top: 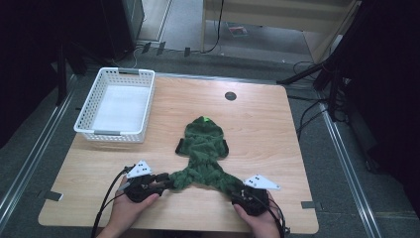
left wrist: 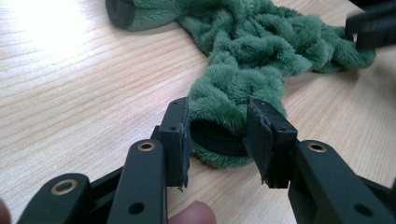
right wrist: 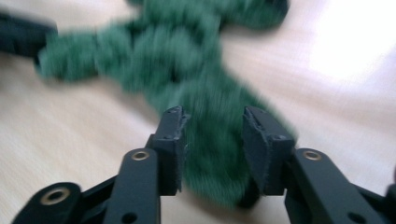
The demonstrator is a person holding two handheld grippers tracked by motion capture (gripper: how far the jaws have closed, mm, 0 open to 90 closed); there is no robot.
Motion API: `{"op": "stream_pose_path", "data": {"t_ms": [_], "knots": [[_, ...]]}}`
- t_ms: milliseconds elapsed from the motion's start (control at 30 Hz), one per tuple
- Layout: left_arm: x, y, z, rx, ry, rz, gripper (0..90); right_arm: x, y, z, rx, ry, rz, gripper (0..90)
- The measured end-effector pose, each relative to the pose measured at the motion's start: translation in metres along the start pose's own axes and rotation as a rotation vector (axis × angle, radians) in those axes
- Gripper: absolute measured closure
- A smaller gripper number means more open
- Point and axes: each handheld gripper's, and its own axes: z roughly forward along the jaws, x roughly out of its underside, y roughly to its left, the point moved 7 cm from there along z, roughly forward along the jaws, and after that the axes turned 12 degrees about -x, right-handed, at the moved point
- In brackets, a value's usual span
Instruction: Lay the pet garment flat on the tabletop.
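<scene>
A green fuzzy knitted garment with a hood lies flat in the middle of the wooden table, its two lower ends spread toward the front edge. My left gripper is at the left end; in the left gripper view it stands open, its jaws on either side of the dark-lined cuff. My right gripper is at the right end. In the blurred right gripper view it is open too, the green end running between its jaws.
A white plastic basket stands empty at the table's back left. A round dark cable hole sits near the back edge. Cables and stands lie on the floor around the table. Bare wood lies right of the garment.
</scene>
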Motion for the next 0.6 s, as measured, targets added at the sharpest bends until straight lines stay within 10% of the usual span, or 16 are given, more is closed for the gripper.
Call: {"op": "stream_pose_path", "data": {"t_ms": [167,367,600], "knots": [[-0.001,0.001,0.001,-0.002,0.003,-0.007,65.6,-0.07,0.001,0.018,0.035,-0.085,-0.029,60.1],[0.0,-0.001,0.001,-0.02,0.006,0.014,71.1,-0.148,-0.012,0.098,0.079,-0.071,-0.007,58.6],[0.001,0.002,0.001,-0.043,0.013,0.003,80.8,-0.158,-0.052,0.167,0.23,0.018,0.159,56.6]]}}
